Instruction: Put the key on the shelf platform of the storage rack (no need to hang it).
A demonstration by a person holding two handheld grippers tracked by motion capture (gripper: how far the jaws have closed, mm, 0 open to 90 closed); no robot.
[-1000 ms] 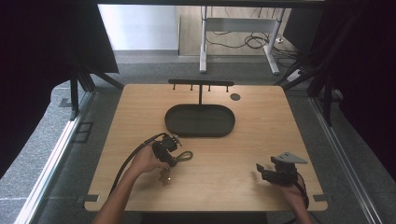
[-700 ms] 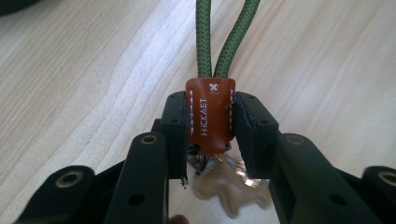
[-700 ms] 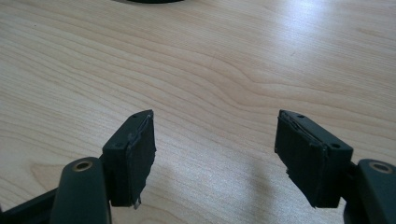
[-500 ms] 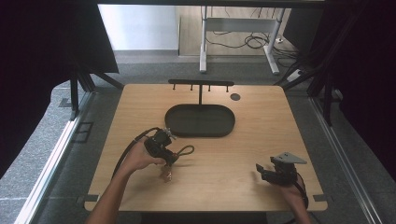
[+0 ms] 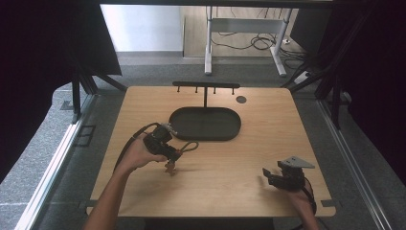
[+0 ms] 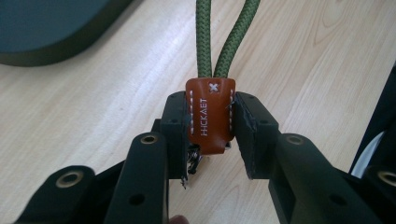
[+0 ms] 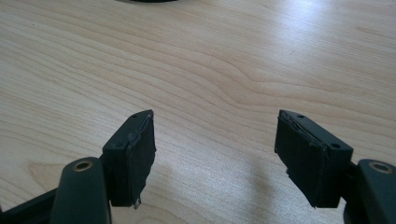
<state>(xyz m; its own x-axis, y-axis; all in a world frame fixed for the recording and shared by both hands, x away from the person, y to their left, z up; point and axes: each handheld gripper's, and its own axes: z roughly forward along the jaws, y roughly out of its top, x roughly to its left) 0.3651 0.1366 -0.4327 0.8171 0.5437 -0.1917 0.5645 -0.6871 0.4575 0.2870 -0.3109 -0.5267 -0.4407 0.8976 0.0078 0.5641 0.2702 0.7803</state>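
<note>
Resting near front edge of table (image 5: 287, 124), right of tray: right gripper (image 5: 266, 173), jaws spread wide, gripping nothing, bare wood between pads (image 7: 140, 154).

Hovering left-front of tray (image 5: 205, 123): left gripper (image 5: 171, 160), clamping brown leather tab (image 6: 210, 114) of keychain between both pads. Green cord loop (image 6: 224, 37) running out from tab toward tray. Small metal bits dangling under tab.

Standing behind tray: black hook rack (image 5: 206, 86).
</note>
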